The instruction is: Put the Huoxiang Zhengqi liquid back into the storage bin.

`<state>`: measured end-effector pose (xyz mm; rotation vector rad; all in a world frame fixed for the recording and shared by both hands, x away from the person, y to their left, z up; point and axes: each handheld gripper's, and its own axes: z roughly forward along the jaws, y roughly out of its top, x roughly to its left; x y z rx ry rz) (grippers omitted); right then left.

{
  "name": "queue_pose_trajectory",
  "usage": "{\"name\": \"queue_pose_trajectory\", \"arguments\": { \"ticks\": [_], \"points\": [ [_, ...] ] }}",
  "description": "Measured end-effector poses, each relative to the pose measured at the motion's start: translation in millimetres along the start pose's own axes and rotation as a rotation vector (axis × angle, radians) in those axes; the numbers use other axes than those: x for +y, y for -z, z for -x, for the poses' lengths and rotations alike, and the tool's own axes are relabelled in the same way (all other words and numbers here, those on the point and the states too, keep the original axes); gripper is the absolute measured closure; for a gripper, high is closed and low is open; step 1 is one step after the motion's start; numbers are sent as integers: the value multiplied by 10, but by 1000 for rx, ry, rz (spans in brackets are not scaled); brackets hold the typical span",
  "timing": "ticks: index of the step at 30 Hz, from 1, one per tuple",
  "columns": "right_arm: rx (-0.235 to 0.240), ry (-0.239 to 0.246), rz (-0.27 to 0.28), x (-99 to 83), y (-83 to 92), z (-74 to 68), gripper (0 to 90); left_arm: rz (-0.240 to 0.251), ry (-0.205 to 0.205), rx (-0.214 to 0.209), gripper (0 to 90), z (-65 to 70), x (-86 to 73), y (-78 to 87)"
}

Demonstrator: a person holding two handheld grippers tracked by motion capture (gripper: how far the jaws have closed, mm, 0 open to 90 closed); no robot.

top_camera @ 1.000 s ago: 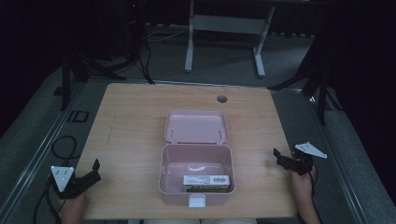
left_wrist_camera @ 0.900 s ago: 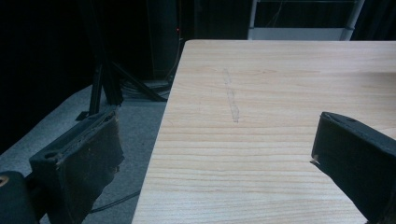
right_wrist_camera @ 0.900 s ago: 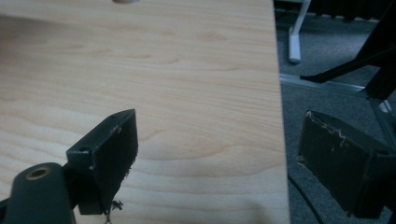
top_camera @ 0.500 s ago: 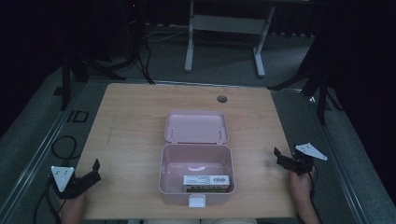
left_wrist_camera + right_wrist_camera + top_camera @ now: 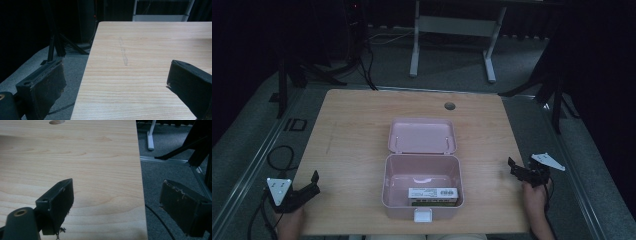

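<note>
Matt pink plastic box (image 5: 422,200), wooden table (image 5: 352,140)

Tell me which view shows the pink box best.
The high view: the pink box sits whole at the table's near middle, lid open and laid back, a white-labelled pack inside. The left gripper view and right gripper view face bare tabletop past their open jaws, pointed away from the box.

Pink box (image 5: 422,187); white-labelled packet (image 5: 433,192) inside; light wood-grain table (image 5: 352,130); black fingers (image 5: 45,85).
</note>
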<state>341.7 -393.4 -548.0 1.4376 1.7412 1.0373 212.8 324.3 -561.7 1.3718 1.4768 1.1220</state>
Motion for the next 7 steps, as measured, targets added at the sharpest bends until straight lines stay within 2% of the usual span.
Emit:
{"name": "queue_pose_trajectory", "arguments": {
  "ticks": [7],
  "points": [
    [0, -3, -8, 4, -8, 2, 119, 1, 1, -1, 21, -2, 0, 1]
  ]
}}
